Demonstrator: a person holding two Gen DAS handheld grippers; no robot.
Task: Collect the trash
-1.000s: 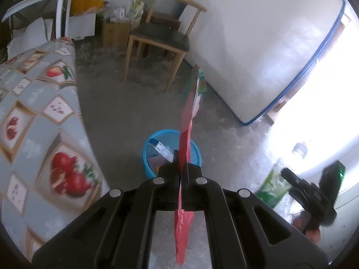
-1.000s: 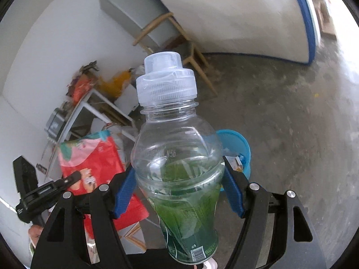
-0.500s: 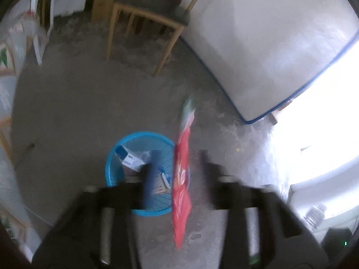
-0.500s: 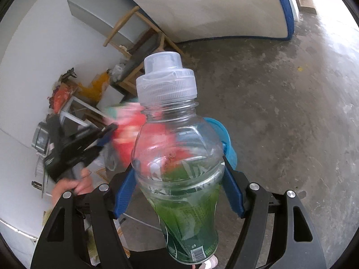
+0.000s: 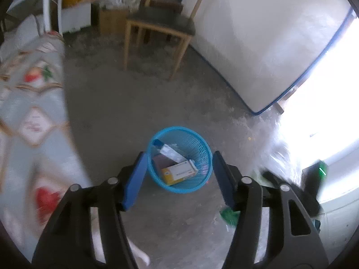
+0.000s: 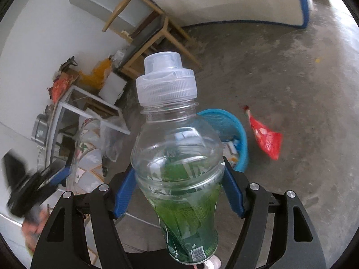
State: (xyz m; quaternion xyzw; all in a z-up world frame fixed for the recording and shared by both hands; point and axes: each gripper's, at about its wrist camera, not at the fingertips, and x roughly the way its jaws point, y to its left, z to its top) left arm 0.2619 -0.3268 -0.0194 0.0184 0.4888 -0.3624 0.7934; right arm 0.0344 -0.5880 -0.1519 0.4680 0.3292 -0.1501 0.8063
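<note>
A blue mesh basket stands on the concrete floor with boxes and paper inside. My left gripper hovers over it; its jaws are opening and nothing is between the blue pads. A red snack wrapper lies on the floor just outside the basket. My right gripper is shut on a clear plastic bottle with a green label and a clear cap, held upright in front of the basket. The left gripper shows blurred at the left of the right wrist view, with a hand below it.
A wooden chair stands beyond the basket. A table with a fruit-patterned cloth fills the left side. A white mattress with blue edging leans on the wall at the right. Boxes and clutter sit at the far wall.
My left gripper opened and let go of the red wrapper, which now lies on the floor beside the basket. The right gripper came lower and closer to the basket with the bottle.
</note>
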